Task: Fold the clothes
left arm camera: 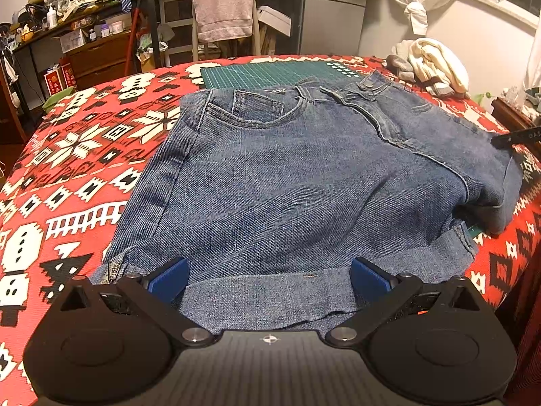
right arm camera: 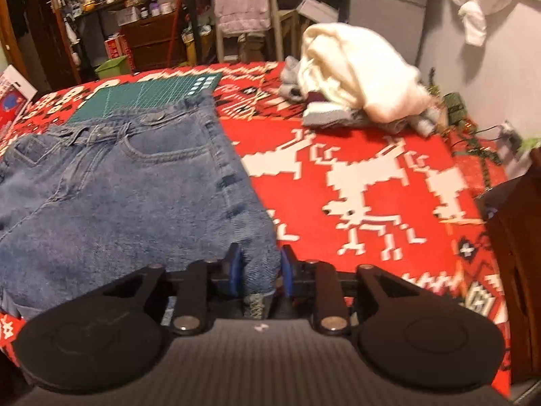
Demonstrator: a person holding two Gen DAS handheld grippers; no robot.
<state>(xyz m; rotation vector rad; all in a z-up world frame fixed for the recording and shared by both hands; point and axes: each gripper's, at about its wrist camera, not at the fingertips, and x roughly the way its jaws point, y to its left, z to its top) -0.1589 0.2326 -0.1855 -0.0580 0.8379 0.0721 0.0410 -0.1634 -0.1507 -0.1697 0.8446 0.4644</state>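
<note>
Left gripper (left arm camera: pixel 268 279): I have its blue pads spread wide, empty, over the near hem of the jeans (left arm camera: pixel 304 169); right gripper (right arm camera: pixel 258 269): pads drawn in on a bunched edge of denim at the garment's right side. Jeans lie on the red patterned blanket (right arm camera: pixel 372 182), waistband far over a green cutting mat (left arm camera: pixel 263 74), legs apparently doubled up already. By my judgement, further folds remain, and the pile of clothes (right arm camera: pixel 355 77) beyond is untouched.
</note>
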